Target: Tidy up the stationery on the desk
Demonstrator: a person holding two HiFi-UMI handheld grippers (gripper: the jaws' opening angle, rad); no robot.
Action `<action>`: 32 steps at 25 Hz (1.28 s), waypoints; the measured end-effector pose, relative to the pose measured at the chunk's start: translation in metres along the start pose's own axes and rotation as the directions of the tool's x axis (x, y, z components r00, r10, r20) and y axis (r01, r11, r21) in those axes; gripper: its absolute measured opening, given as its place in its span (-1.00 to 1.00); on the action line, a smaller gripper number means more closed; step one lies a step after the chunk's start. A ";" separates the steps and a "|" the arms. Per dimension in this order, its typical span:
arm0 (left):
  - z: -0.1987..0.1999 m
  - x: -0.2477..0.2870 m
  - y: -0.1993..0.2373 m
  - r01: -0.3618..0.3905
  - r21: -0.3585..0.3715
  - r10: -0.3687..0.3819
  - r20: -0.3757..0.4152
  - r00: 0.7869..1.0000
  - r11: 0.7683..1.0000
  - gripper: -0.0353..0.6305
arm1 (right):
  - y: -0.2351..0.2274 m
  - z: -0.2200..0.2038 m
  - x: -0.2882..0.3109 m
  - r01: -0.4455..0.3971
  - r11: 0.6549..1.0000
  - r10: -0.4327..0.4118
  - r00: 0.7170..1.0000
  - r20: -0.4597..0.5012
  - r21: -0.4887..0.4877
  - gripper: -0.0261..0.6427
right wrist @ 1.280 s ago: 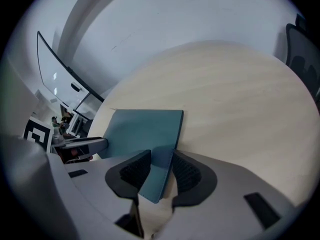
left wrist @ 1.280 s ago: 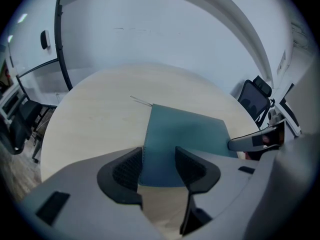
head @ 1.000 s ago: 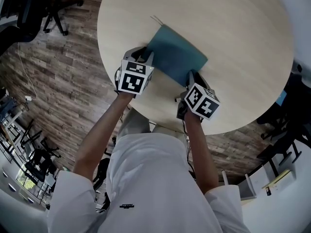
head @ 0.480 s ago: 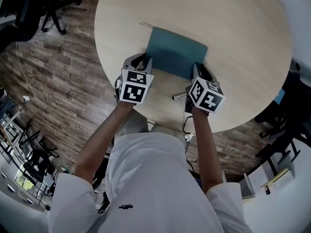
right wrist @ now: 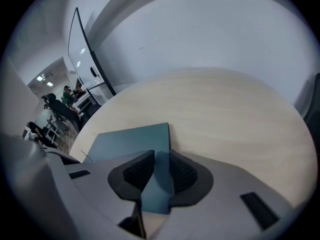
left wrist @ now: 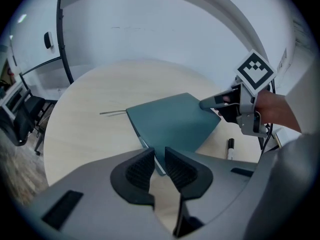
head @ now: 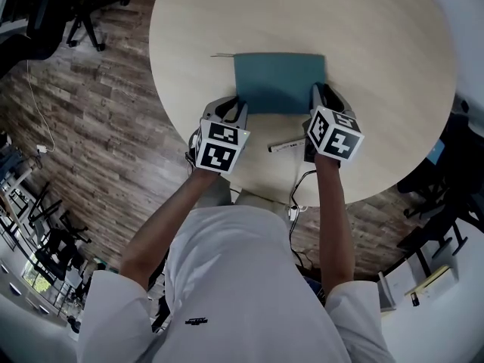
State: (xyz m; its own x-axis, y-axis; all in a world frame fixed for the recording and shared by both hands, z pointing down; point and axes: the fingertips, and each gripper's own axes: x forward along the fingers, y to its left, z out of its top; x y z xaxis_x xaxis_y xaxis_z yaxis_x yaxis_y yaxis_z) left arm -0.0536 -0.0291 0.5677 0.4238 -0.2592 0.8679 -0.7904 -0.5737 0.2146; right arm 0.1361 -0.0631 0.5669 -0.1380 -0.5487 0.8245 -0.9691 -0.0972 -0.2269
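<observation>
**A:** What sits on the round pale wooden table (head: 393, 66)?

**B:** One teal rectangular notebook (head: 278, 80), lying flat. A thin strand (head: 221, 54) pokes out at its far left corner.

**A:** Grippers?

**B:** The left gripper (head: 231, 110) is at the near left corner. Its jaws have just been closing with that corner between them. The right gripper (head: 321, 97) is over the near right corner. A black-and-white marker pen (head: 286, 145) lies just beside the right gripper, apart from the notebook.

Marker (head: 286, 145) right end hidden behind right hand-held gripper (head: 318, 91); notebook (head: 278, 82) near-left corner hidden under left hand-held gripper (head: 236, 106).
</observation>
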 end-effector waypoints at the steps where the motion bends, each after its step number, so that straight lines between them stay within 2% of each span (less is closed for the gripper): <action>1: -0.002 0.000 -0.004 0.008 -0.005 -0.008 -0.003 1.000 1.000 -0.66 | -0.001 0.003 0.001 0.003 1.000 -0.003 1.000 0.004 -0.014 -0.59; 7: -0.018 -0.001 -0.037 0.066 -0.006 -0.066 -0.034 0.997 0.998 -0.66 | -0.006 0.022 0.010 -0.012 0.993 0.014 1.000 0.020 -0.113 -0.59; 11: -0.021 0.001 -0.053 0.090 -0.008 -0.090 -0.044 0.995 0.996 -0.66 | -0.006 0.031 0.018 -0.034 0.971 0.039 0.999 0.019 -0.236 -0.59; 17: -0.025 0.006 -0.071 0.116 -0.013 -0.117 -0.056 0.992 0.993 -0.68 | 0.000 0.044 0.028 -0.088 0.939 0.097 0.995 0.010 -0.333 -0.61; 23: -0.025 0.013 -0.086 0.119 -0.038 -0.121 -0.054 0.991 0.992 -0.71 | 0.006 0.053 0.038 -0.166 0.885 0.182 0.983 -0.005 -0.435 -0.63; 32: -0.023 0.020 -0.101 0.077 -0.105 -0.083 -0.054 0.995 0.991 -0.75 | 0.027 0.065 0.051 -0.268 0.766 0.264 0.960 -0.094 -0.584 -0.66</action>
State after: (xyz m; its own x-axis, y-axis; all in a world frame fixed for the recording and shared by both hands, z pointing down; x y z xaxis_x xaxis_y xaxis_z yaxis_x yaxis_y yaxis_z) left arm 0.0242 0.0413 0.5739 0.4632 -0.1686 0.8701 -0.7978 -0.5068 0.3266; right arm 0.1165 -0.1473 0.5695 -0.4075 -0.4740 0.7806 -0.8252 0.5573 -0.0925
